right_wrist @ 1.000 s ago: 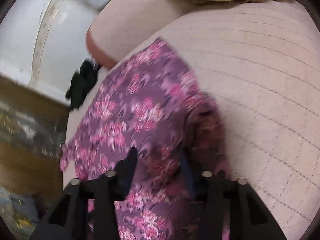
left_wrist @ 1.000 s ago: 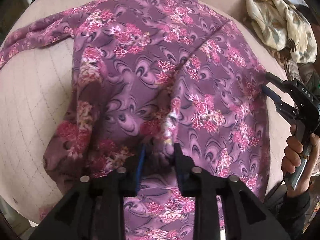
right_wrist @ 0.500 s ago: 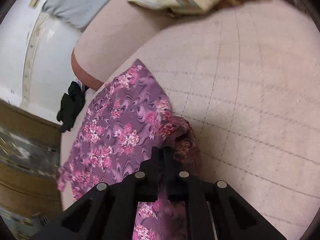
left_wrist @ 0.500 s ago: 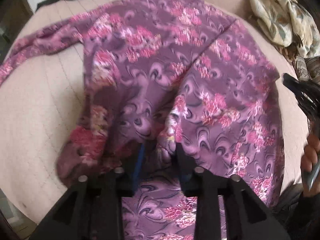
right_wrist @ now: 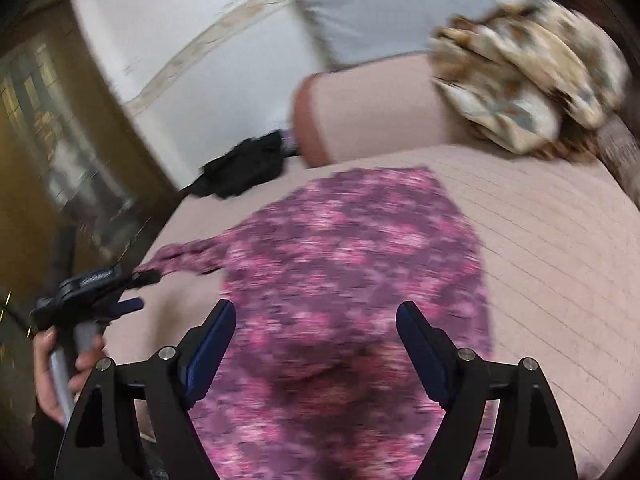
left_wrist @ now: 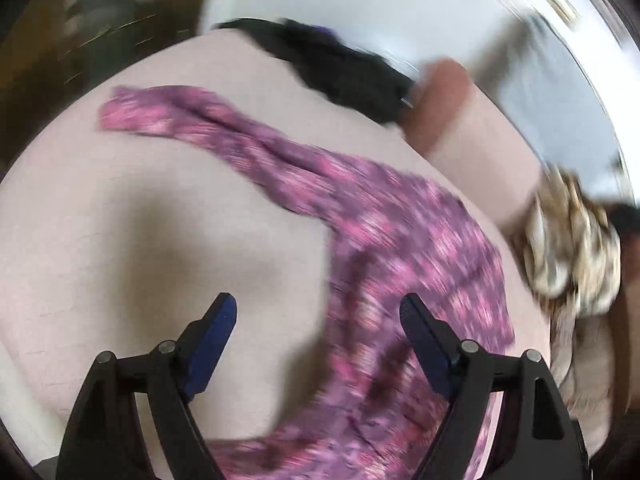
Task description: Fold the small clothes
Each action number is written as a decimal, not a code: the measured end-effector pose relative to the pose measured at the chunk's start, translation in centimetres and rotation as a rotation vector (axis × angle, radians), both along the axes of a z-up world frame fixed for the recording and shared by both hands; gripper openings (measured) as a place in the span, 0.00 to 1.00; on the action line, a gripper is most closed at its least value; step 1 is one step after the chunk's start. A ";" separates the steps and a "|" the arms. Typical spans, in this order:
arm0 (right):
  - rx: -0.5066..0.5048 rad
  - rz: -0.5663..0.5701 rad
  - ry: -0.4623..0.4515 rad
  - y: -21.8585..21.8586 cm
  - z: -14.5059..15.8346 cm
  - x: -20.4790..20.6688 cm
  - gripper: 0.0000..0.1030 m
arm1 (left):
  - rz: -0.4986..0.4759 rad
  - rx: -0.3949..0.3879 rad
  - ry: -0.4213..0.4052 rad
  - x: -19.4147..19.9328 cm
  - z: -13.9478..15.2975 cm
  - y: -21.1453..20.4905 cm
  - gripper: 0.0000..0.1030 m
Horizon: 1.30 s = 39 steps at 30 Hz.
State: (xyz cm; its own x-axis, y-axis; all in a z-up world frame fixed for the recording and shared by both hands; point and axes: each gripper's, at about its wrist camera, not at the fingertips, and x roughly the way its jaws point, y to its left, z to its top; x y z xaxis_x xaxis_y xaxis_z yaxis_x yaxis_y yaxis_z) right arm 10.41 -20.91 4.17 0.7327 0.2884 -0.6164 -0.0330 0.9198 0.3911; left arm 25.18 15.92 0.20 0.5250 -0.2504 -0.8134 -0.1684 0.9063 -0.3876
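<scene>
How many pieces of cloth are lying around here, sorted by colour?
Purple-pink floral: 1, the top spread on the cushion
Black: 1, the bundle at the cushion's far edge
Cream-brown print: 1, the heap by the backrest
Total: 3

Pinkish quilted bed (right_wrist: pixel 560 240), bolster pillow (right_wrist: pixel 368 108) at its head, white wall (right_wrist: pixel 208 80) behind, brown wooden cabinet (right_wrist: pixel 52 128) left.
</scene>
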 end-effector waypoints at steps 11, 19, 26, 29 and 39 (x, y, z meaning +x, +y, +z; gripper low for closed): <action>0.084 0.240 0.046 12.8 -1.3 8.4 0.86 | 0.408 -0.209 0.142 4.1 -3.8 16.6 0.80; 0.137 0.292 0.109 16.1 -5.9 14.0 0.65 | 0.470 -0.223 0.136 13.3 -8.6 21.1 0.79; 0.152 0.283 0.156 13.9 -8.5 14.7 0.45 | 0.437 -0.167 0.128 17.4 -10.1 21.2 0.07; 0.149 0.258 0.153 12.5 -8.3 13.6 0.45 | 0.440 -0.106 0.033 16.2 -7.0 20.2 0.06; 0.148 0.225 0.137 6.0 -4.9 9.4 0.45 | -0.008 0.250 -0.444 4.9 10.6 1.5 0.06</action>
